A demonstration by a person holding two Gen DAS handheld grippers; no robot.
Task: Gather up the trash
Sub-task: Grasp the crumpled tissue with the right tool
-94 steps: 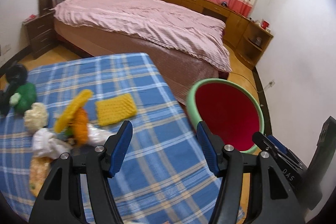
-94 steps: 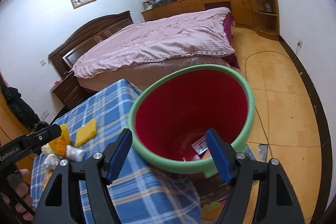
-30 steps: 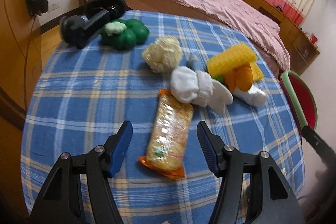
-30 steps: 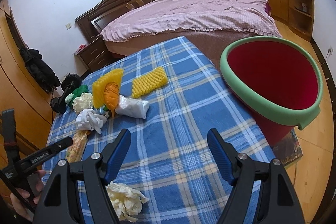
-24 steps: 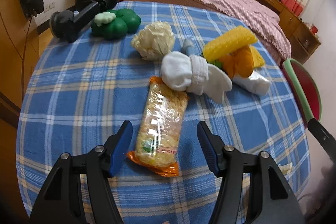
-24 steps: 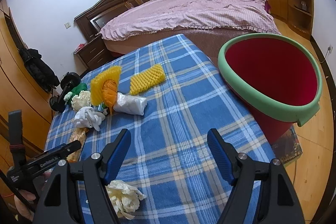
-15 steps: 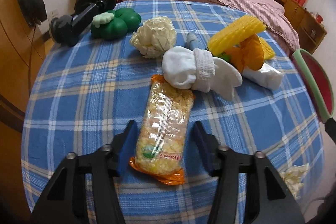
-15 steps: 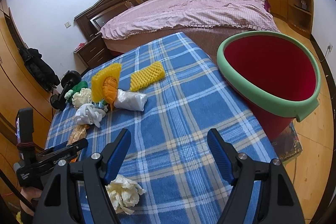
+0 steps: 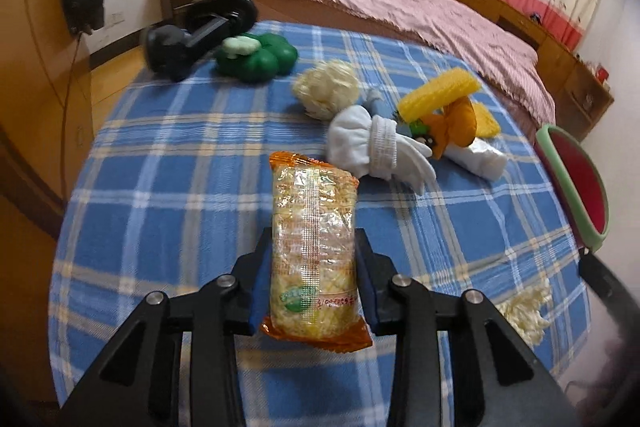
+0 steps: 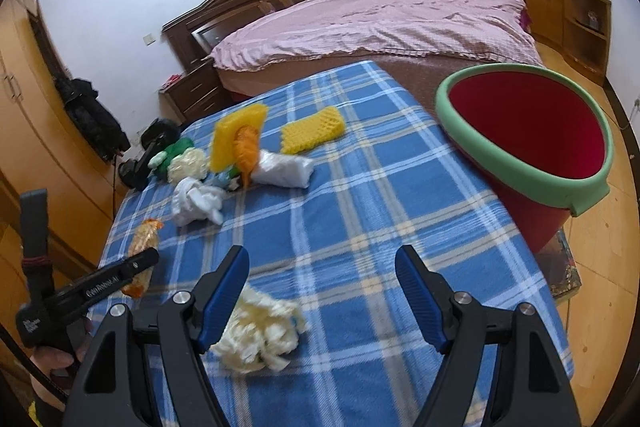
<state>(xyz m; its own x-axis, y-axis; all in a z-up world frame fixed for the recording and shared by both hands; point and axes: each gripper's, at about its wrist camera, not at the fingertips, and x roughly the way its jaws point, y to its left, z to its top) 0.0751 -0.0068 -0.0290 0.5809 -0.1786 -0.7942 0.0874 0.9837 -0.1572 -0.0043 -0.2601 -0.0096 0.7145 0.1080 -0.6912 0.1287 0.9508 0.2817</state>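
My left gripper (image 9: 314, 275) is shut on an orange-edged clear snack packet (image 9: 312, 239) over the blue plaid table (image 9: 180, 163); the packet also shows in the right wrist view (image 10: 142, 251). My right gripper (image 10: 322, 291) is open and empty above the table, with a crumpled cream tissue wad (image 10: 258, 335) by its left finger. The red bin with a green rim (image 10: 528, 139) stands off the table's right edge. White rolled socks (image 9: 376, 147), a white plastic bag (image 10: 284, 169) and yellow foam nets (image 10: 312, 129) lie further out.
A green toy pepper (image 9: 256, 57), a cream ball (image 9: 326, 89), a black dumbbell-like object (image 9: 196, 35) and an orange item (image 9: 456, 127) lie at the table's far side. A bed (image 10: 380, 23) stands behind. Wooden wardrobe (image 9: 36, 75) at left.
My left gripper moved in over the snack packet and closed on it. The right gripper drifted a little nearer the tissue wad and stayed open.
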